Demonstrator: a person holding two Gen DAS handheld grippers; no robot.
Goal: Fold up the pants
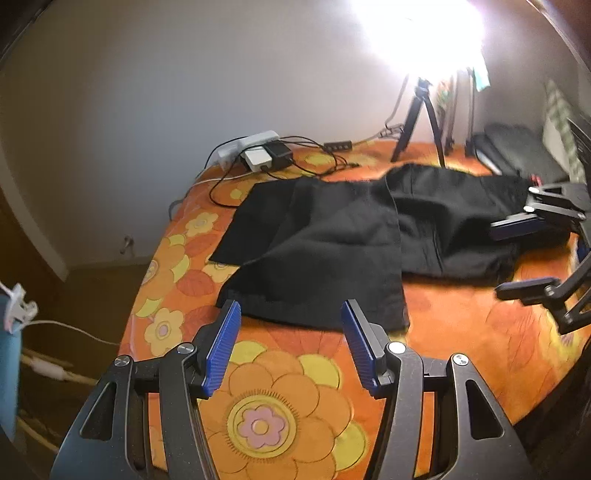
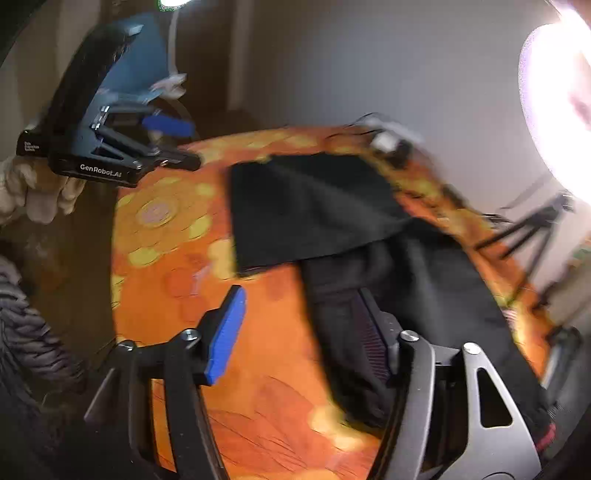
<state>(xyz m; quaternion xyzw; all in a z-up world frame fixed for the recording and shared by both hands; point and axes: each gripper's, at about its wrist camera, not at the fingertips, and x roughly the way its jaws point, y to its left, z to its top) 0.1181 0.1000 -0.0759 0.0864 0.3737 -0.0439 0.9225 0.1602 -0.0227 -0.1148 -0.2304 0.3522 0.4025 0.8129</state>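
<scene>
Orange cloth with big yellow flowers covers the worktop (image 1: 461,332), and a grey wall stands behind it. A strong lamp (image 1: 417,33) glares at 1 o'clock in the left wrist view, with a black tripod (image 1: 417,114) under it. At 11 o'clock, near the far edge, lie white and black chargers (image 1: 264,153) with loose cables.

Black pants (image 1: 332,236) lie across the middle of the worktop, and one part is folded over the rest.

Left gripper (image 1: 291,334) hovers at 6 o'clock, just before the near hem of the pants. Its blue fingers (image 1: 221,347) stand apart and nothing is between them.

Right gripper (image 2: 301,332) is at the other end of the pants. Its fingers are also apart; one finger is over the bare cloth, the other seems to lie on the black fabric, but the view is blurred. A hand in a white glove (image 2: 33,192) holds the left gripper's handle at 9 o'clock in the right wrist view.
</scene>
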